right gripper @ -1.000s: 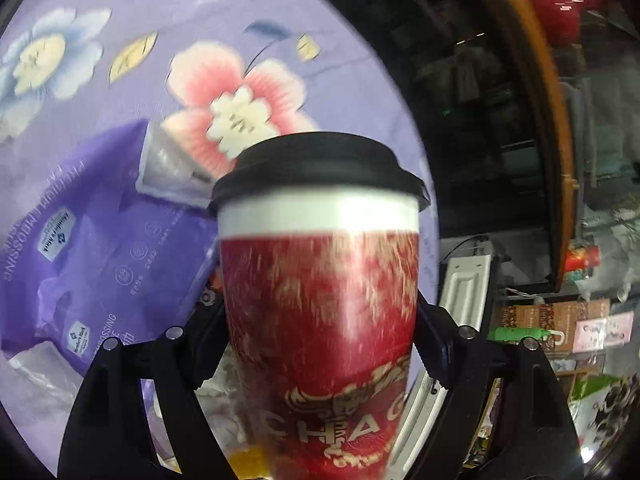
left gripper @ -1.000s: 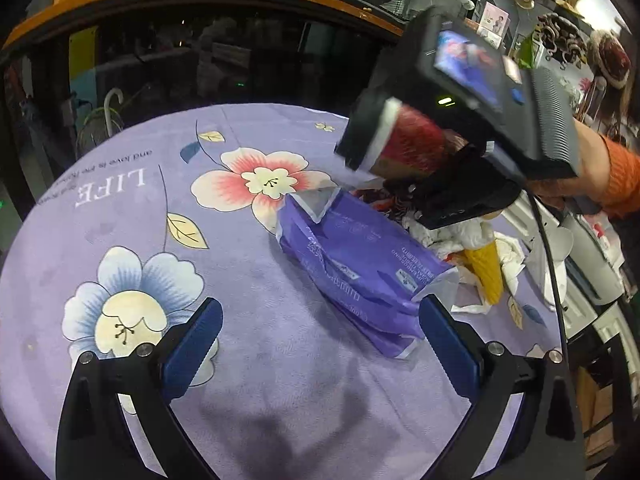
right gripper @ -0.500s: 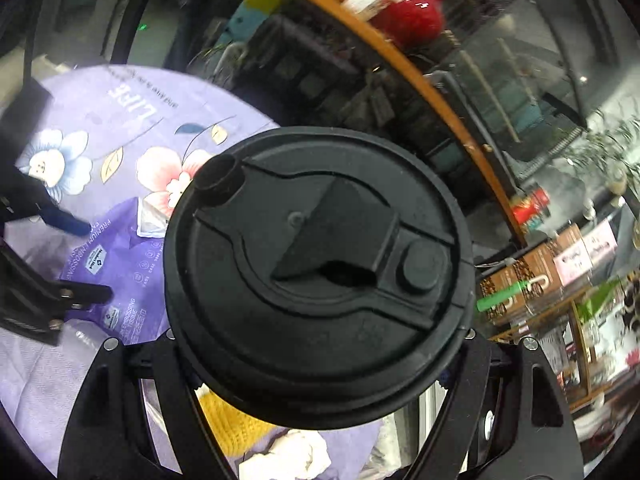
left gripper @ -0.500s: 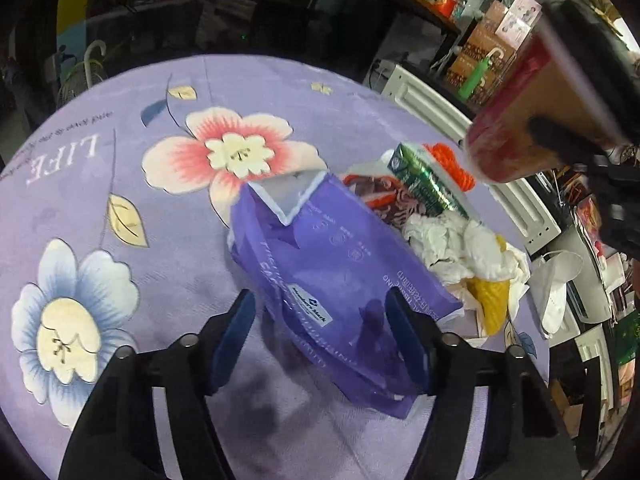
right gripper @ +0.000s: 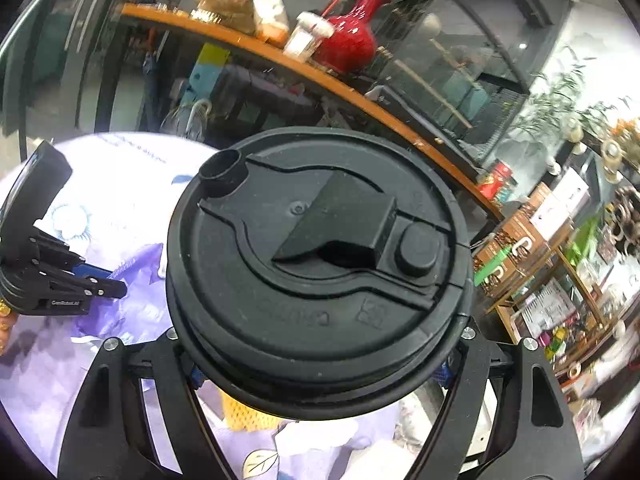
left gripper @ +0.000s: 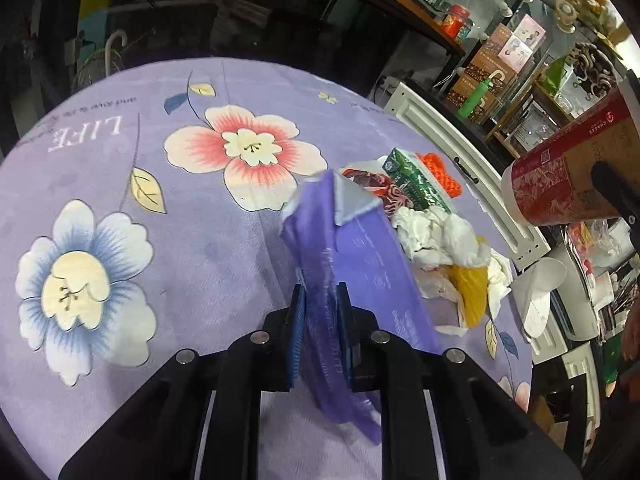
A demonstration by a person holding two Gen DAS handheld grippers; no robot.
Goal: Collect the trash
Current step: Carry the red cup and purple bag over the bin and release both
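The left gripper [left gripper: 320, 312] had just been closing, and now its blue pads [left gripper: 298, 320] pinched the near end of the purple plastic bag [left gripper: 360, 248]; the bag's long side ran straight away from the gripper, up toward the pink flower on the purple tablecloth [left gripper: 120, 240]. The rest of the trash lay just to the right of the bag: white crumpled tissues [left gripper: 436, 236], a green wrapper [left gripper: 416, 180], something orange [left gripper: 438, 168] and something yellow [left gripper: 472, 292]; the left gripper was the nearer one to that pile. The right gripper [right gripper: 320, 368] stood wide around a red paper cup [left gripper: 560, 184] with a black lid [right gripper: 320, 272], and it held the cup up in the air, off to the right of the table; the lid faced the camera and hid the cup's body and most of the pile below. No bin showed in either view; what the orange and yellow things were was hard to tell.
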